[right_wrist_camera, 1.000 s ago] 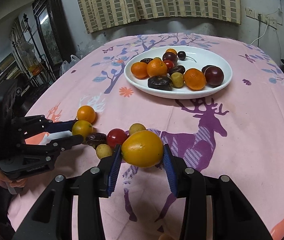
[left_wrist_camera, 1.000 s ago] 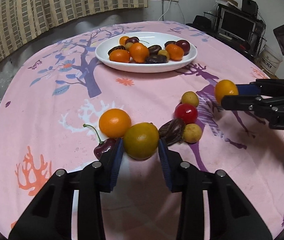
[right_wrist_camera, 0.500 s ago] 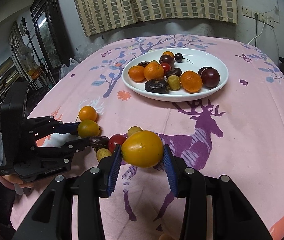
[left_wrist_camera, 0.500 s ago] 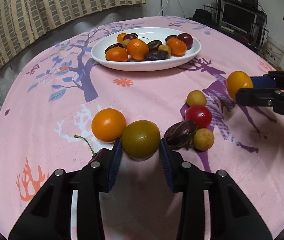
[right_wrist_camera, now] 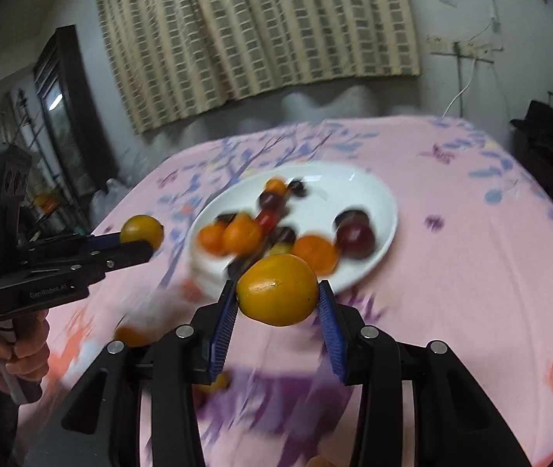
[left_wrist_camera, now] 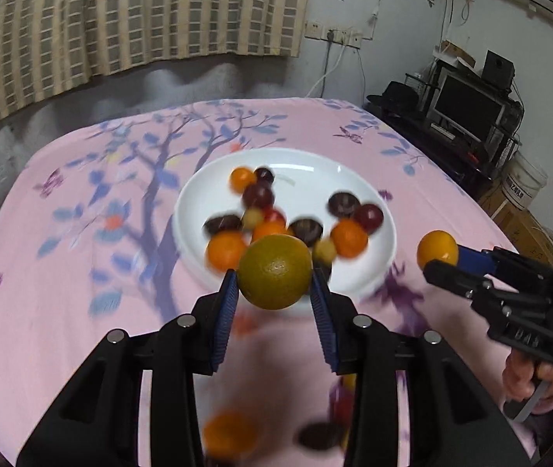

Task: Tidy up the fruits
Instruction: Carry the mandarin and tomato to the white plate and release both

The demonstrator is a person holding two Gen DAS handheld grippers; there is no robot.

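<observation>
My left gripper [left_wrist_camera: 274, 295] is shut on a greenish-yellow citrus fruit [left_wrist_camera: 274, 270] and holds it in the air before the white plate [left_wrist_camera: 377, 268]. The plate holds several oranges, dates and plums. My right gripper [right_wrist_camera: 278, 305] is shut on a yellow-orange fruit [right_wrist_camera: 276, 290], also raised near the plate [right_wrist_camera: 370, 198]. Each gripper shows in the other's view: the right one with its fruit [left_wrist_camera: 437, 249], the left one with its fruit [right_wrist_camera: 141, 229].
Loose fruits lie blurred on the pink patterned tablecloth [left_wrist_camera: 62, 292] below my left gripper: an orange [left_wrist_camera: 228, 434] and a dark date [left_wrist_camera: 317, 436]. A TV stand [left_wrist_camera: 471, 116] and a bucket [left_wrist_camera: 521, 183] stand beyond the table's right side.
Both grippers have risen from the table and moved toward the plate, each carrying its fruit. The left one has lifted the greenish fruit away from the loose fruits.
</observation>
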